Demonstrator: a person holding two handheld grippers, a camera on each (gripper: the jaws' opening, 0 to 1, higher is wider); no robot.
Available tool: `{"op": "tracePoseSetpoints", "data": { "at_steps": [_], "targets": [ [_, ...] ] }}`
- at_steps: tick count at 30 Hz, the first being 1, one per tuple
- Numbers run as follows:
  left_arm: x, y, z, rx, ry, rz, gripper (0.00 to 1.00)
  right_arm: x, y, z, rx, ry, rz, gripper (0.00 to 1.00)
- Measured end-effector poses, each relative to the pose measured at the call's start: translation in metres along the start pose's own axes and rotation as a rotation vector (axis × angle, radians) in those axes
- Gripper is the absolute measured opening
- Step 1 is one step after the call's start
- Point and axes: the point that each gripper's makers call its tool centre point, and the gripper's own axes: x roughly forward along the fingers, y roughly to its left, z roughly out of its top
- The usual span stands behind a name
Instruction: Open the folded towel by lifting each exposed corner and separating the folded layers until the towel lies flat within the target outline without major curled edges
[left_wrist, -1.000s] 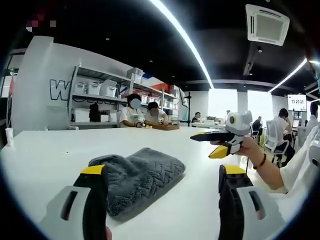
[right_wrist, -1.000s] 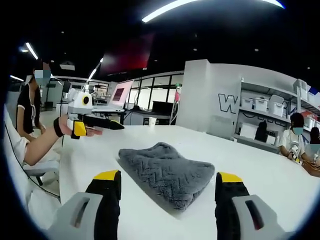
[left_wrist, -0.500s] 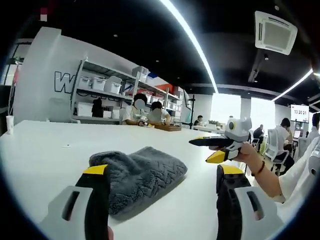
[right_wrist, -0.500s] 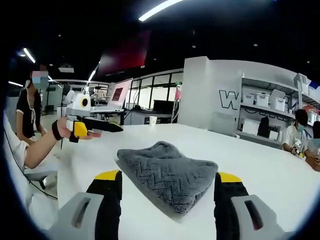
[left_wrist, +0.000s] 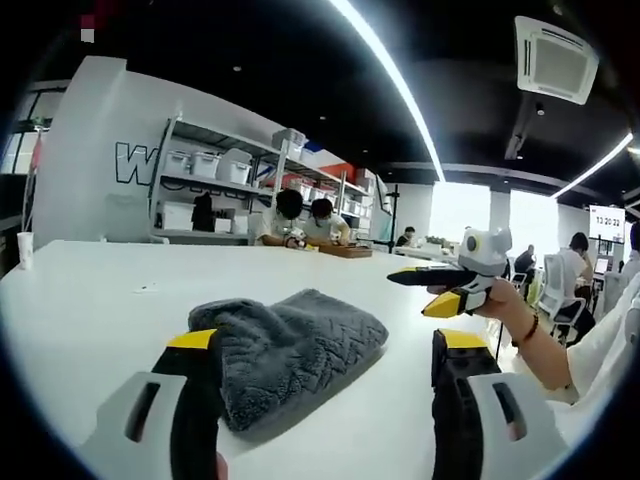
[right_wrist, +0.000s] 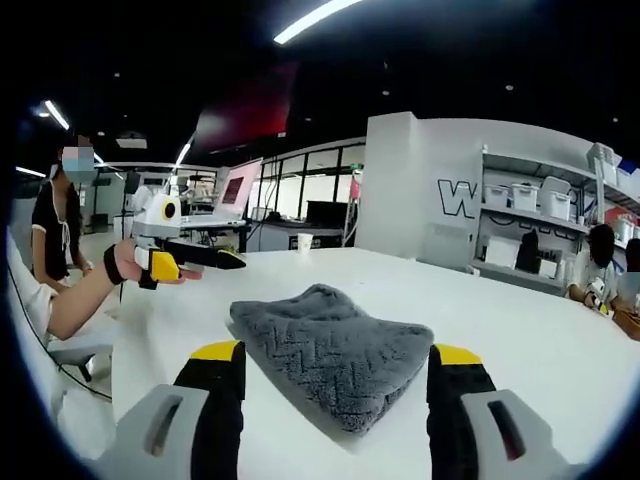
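Note:
A grey folded towel (left_wrist: 290, 345) with a zigzag weave lies on the white table (left_wrist: 90, 300), just beyond my left gripper (left_wrist: 326, 342). That gripper stands open, its yellow-tipped jaws wide apart and holding nothing. The towel's near edge sits between those jaws, slightly left of centre. In the right gripper view the same towel (right_wrist: 330, 345) lies just past my right gripper (right_wrist: 337, 353), also open and empty. My right gripper (left_wrist: 410, 294) hovers over the table to the towel's right, held in a hand. My left gripper (right_wrist: 205, 262) floats to the towel's left, held in a hand.
Shelves with white boxes (left_wrist: 200, 165) line the far wall. Two people (left_wrist: 305, 220) sit at the table's far end with a wooden tray. A paper cup (left_wrist: 25, 250) stands near the table's left edge. Another person (right_wrist: 50, 220) stands by the table.
Both views drifted slightly with the hands. The towel stays folded in the same spot, and both grippers remain open near it.

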Motion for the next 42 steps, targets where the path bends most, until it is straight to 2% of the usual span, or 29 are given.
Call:
{"op": "tracePoseSetpoints", "data": {
  "at_steps": [4, 7, 9, 12, 14, 22, 25, 29, 33, 38, 42],
  "targets": [
    [0.000, 0.002, -0.001, 0.008, 0.001, 0.005, 0.87, 0.001, -0.003, 0.000, 0.008, -0.003, 0.007, 0.71],
    [0.001, 0.011, -0.005, 0.019, 0.002, 0.039, 0.87, 0.003, -0.004, 0.000, 0.019, -0.010, 0.001, 0.71],
    [0.001, 0.011, -0.007, 0.027, -0.012, 0.025, 0.87, 0.005, -0.004, 0.000, 0.024, -0.009, 0.009, 0.71],
    [0.001, 0.011, -0.007, 0.053, -0.015, 0.015, 0.81, 0.006, -0.006, 0.000, 0.021, -0.007, 0.001, 0.71],
    [0.001, 0.015, -0.006, 0.028, -0.022, 0.023, 0.82, 0.006, -0.007, 0.000, 0.019, -0.007, 0.003, 0.71],
    [0.002, 0.022, -0.009, 0.026, -0.010, 0.036, 0.82, 0.010, -0.011, -0.001, 0.029, -0.005, 0.002, 0.71],
    [0.004, 0.027, -0.011, 0.013, -0.006, 0.043, 0.78, 0.013, -0.013, -0.001, 0.026, 0.005, 0.003, 0.70],
    [0.006, 0.034, -0.016, 0.000, 0.022, 0.072, 0.77, 0.013, -0.014, 0.000, 0.026, 0.000, 0.003, 0.68],
    [0.007, 0.034, -0.011, 0.009, -0.003, 0.071, 0.77, 0.018, -0.015, 0.003, 0.037, -0.017, 0.011, 0.68],
    [0.011, 0.035, -0.010, 0.005, 0.004, 0.070, 0.77, 0.020, -0.018, 0.004, 0.036, -0.010, 0.005, 0.68],
    [0.014, 0.039, -0.010, 0.013, 0.010, 0.085, 0.70, 0.020, -0.019, 0.005, 0.035, -0.010, -0.001, 0.67]
  ]
}}
